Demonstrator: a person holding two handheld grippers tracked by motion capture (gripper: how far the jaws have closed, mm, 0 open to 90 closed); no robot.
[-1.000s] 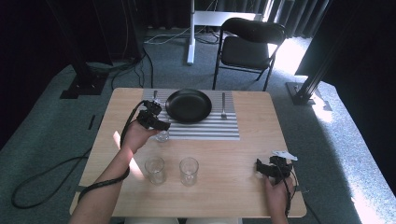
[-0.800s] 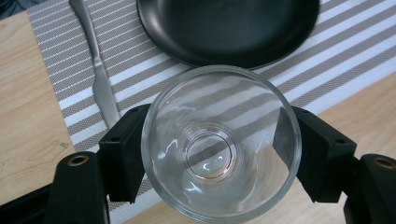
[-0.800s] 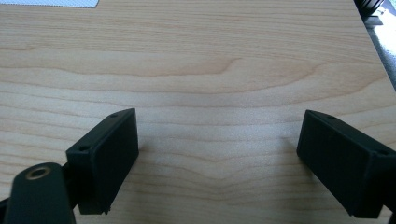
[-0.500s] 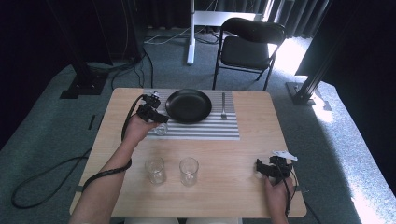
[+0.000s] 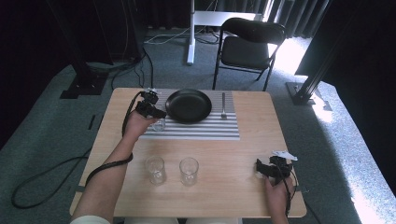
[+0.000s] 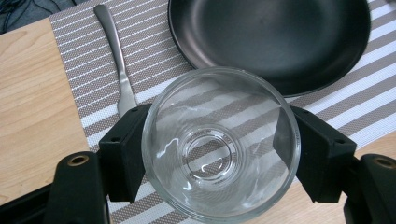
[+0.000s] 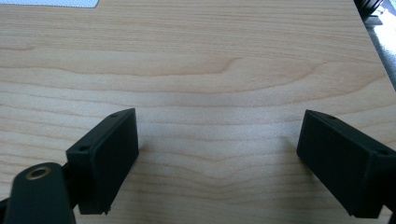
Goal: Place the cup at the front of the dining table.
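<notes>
My left gripper (image 5: 149, 108) is shut on a clear drinking glass (image 5: 159, 124) at the left end of the striped placemat (image 5: 201, 130), just left of the black plate (image 5: 188, 105). In the left gripper view the two black pads (image 6: 126, 154) press the sides of the glass (image 6: 219, 186), seen from above, with the plate (image 6: 271, 37) beyond it. Whether the glass stands on the mat or hangs just above it I cannot tell. My right gripper (image 5: 268, 168) rests open near the table's front right corner. In the right gripper view only bare wood lies between the jaws of the right gripper (image 7: 219, 154).
Two more empty glasses (image 5: 155, 169) (image 5: 188, 170) stand side by side on the wooden table (image 5: 233, 196) toward its front. A fork (image 5: 223, 105) lies right of the plate, and a silver utensil (image 6: 116, 60) lies left of it. A folding chair (image 5: 250, 44) stands beyond the table.
My left hand has carried the glass away from the person, from the mat's near edge farther onto it beside the plate. The right hand has stayed put.
</notes>
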